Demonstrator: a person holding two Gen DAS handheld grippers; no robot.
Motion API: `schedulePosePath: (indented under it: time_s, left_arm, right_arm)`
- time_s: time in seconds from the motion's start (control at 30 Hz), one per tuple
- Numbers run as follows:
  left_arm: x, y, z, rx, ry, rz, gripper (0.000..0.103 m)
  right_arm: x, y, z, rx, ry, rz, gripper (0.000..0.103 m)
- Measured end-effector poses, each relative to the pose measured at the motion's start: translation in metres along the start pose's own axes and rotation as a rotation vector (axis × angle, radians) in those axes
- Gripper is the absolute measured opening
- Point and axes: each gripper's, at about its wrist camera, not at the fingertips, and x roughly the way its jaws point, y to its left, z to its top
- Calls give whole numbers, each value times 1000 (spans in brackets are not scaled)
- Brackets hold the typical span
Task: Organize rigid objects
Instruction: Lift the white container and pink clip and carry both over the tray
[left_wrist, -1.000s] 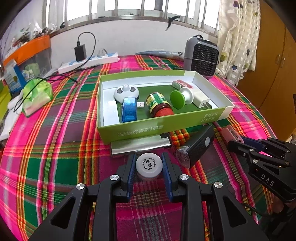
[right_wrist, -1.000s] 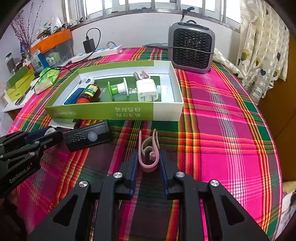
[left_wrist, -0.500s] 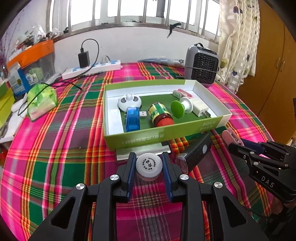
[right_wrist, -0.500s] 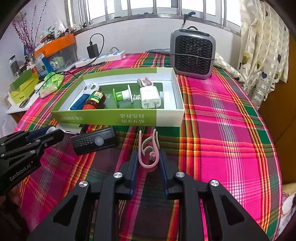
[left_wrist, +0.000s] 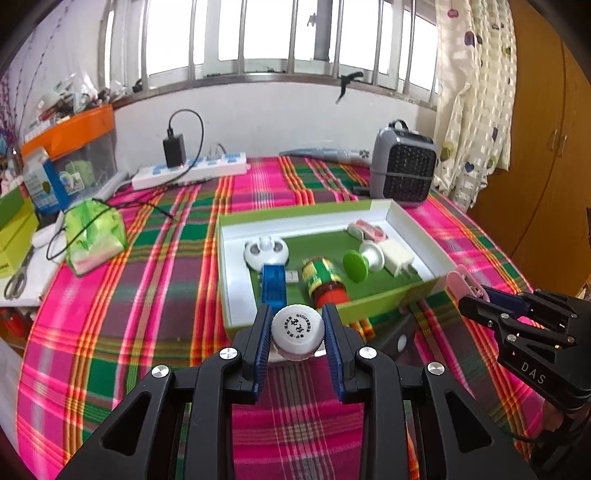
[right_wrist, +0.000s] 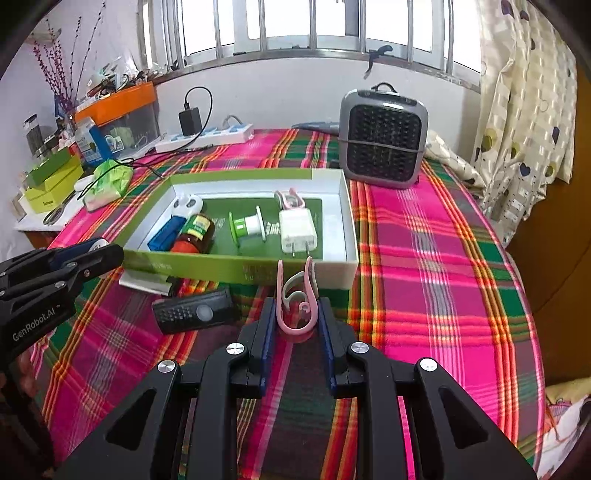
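Note:
My left gripper (left_wrist: 297, 334) is shut on a small white-capped bottle (left_wrist: 297, 329), held above the cloth just in front of the green box (left_wrist: 380, 302). My right gripper (right_wrist: 297, 314) is shut on a pink clip (right_wrist: 296, 295), held near the box's front wall (right_wrist: 240, 271). The box holds a blue USB stick (left_wrist: 274, 288), a red-lidded jar (left_wrist: 325, 282), a green spool (left_wrist: 360, 263), a white charger (right_wrist: 297, 230), a white round device (left_wrist: 266, 251) and another pink clip (right_wrist: 290, 198). A black remote (right_wrist: 194, 312) lies on the cloth in front of the box.
A silver flat piece (right_wrist: 146, 280) sticks out from under the box. A grey heater (right_wrist: 384, 142) stands behind the box. A power strip with a black charger (left_wrist: 188, 168), a green tissue pack (left_wrist: 94, 232) and cluttered boxes sit at the left.
Both grippers have risen with their objects, and the views tilted up to show the window. The left gripper moved closer to the box's front wall.

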Motion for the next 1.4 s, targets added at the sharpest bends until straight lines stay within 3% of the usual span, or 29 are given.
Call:
schedulePosePath:
  time_s: [0.93,1.4]
  left_arm:
    - [57,18,40,-64,26,36,26]
    - [82,25,41,-86,67,53,26]
  right_arm:
    - [47,-2,74,-79,-13,108,23]
    - [93,6,97,-104,58,178,23]
